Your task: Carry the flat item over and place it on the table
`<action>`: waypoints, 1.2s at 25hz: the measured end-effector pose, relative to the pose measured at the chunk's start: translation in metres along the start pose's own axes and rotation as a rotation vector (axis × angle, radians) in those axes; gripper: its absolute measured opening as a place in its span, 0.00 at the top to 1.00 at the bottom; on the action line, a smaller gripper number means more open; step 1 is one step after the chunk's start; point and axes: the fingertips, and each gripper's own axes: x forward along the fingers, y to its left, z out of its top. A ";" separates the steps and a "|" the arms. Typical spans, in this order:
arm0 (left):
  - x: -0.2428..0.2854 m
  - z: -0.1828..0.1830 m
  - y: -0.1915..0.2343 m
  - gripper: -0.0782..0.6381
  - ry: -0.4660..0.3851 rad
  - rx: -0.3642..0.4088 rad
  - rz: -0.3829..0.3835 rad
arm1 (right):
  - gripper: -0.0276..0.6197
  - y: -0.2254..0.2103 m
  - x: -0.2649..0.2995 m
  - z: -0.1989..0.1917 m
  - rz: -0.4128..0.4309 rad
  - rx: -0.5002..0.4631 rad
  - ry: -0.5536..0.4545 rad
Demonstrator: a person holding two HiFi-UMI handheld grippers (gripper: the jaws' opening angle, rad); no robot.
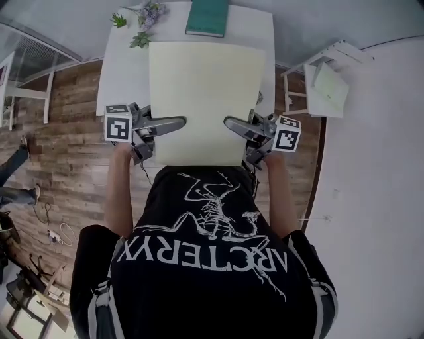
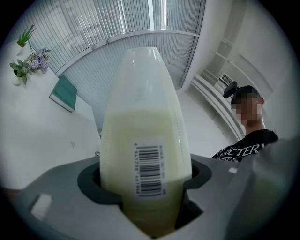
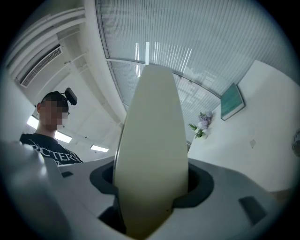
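The flat item [image 1: 207, 99], a pale yellow sheet, hangs face-up and about level over the near half of the white surface [image 1: 122, 73]. Its near edge sticks out past the surface's edge toward the person's chest, and I cannot tell whether it touches the surface. The left claw [image 1: 175, 123] is clamped on its left edge beside a barcode label [image 2: 150, 171], and the right claw [image 1: 233, 124] is clamped on the right edge.

It looks almost square. The slightly longer side seems to run away from the person, toward the teal book [image 1: 208, 18] and the plant [image 1: 142, 20] at the far end.

The risks, as I judge them: set down here, the overhanging part could tip it off. If one claw lets go early the sheet would twist or slide, and pushed too far forward its far edge could shove the book.
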 end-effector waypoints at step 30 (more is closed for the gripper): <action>-0.037 0.034 -0.008 0.88 -0.189 0.498 0.432 | 0.54 -0.254 -0.067 -0.020 -0.501 0.533 -0.513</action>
